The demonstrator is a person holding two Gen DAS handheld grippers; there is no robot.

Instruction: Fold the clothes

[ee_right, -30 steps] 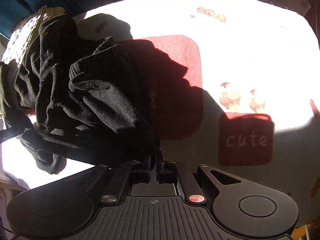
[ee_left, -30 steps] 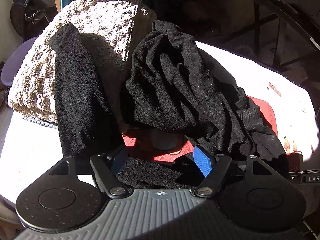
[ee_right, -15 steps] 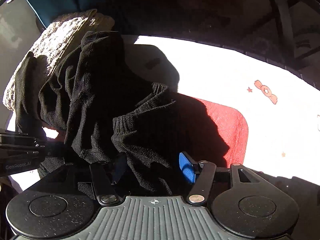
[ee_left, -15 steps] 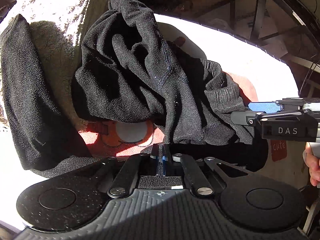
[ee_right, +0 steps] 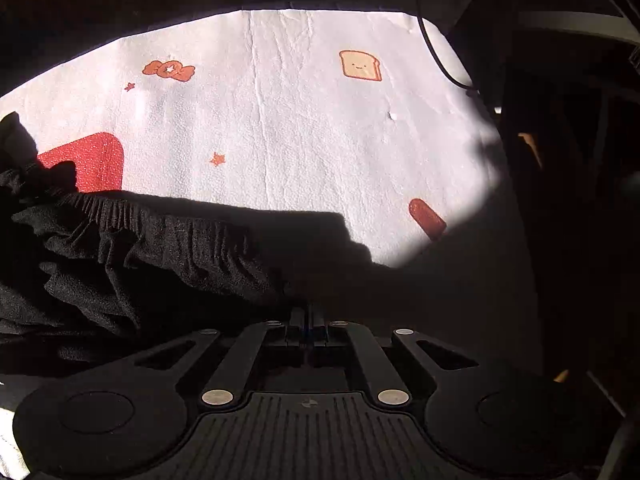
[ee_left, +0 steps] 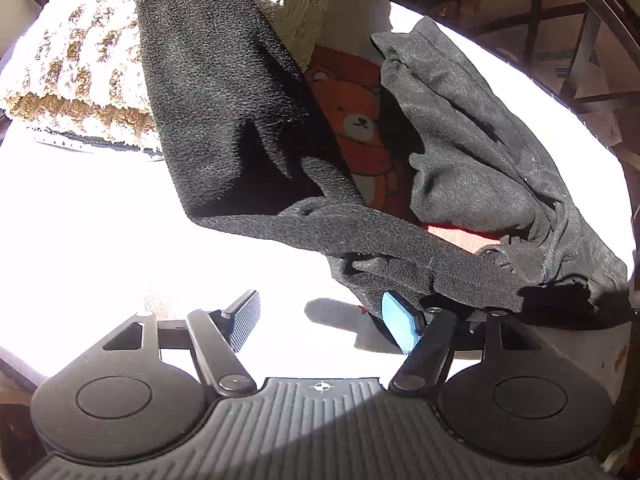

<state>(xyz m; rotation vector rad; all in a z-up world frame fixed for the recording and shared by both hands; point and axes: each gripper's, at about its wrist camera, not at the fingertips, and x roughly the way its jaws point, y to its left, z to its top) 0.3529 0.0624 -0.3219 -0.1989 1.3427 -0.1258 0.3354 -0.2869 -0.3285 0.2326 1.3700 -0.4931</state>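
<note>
No readable text. Left gripper (ee_left: 324, 322) jaws opening, nothing between; black garment (ee_left: 248, 128) just beyond. Right gripper (ee_right: 308, 320) clamped on garment's waistband (ee_right: 168, 216).

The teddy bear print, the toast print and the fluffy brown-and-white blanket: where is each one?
teddy bear print (ee_left: 354, 120), left wrist view, on the bear's face.
toast print (ee_right: 360, 65), right wrist view, on the middle of the slice.
fluffy brown-and-white blanket (ee_left: 80, 64), left wrist view, on its sunlit top surface.
</note>
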